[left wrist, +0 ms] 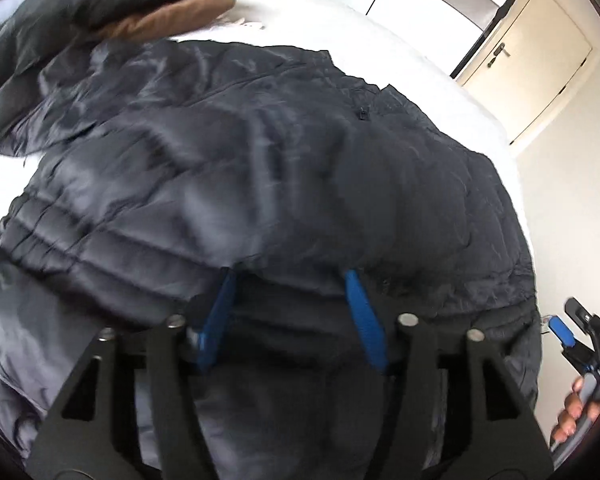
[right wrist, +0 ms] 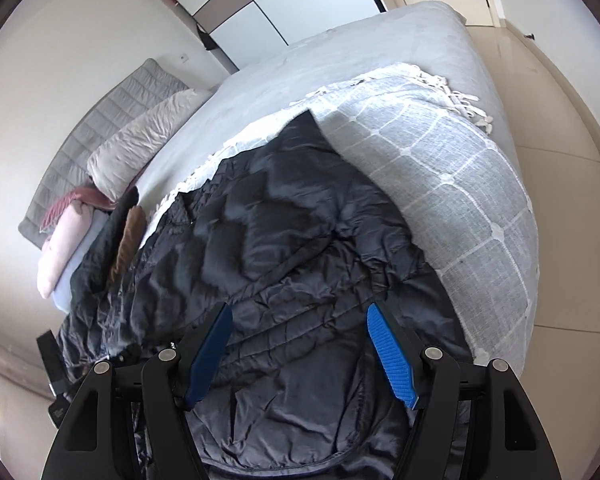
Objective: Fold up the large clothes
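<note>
We hold both grippers, left gripper (left wrist: 290,274) and right gripper (right wrist: 300,310), spread apart over the dark puffer jacket (right wrist: 284,240) lying along the bed's (right wrist: 340,52) near edge.

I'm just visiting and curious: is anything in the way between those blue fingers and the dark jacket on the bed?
Nothing visible is. The jacket lies right in front of both grippers. The left gripper is open with its fingers at the fabric; the right gripper is open just above it.

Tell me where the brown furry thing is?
The brown fur trim is on the bed in the right wrist view, at the left, on the far end of the dark jacket, just below the pink folded cloth.
</note>
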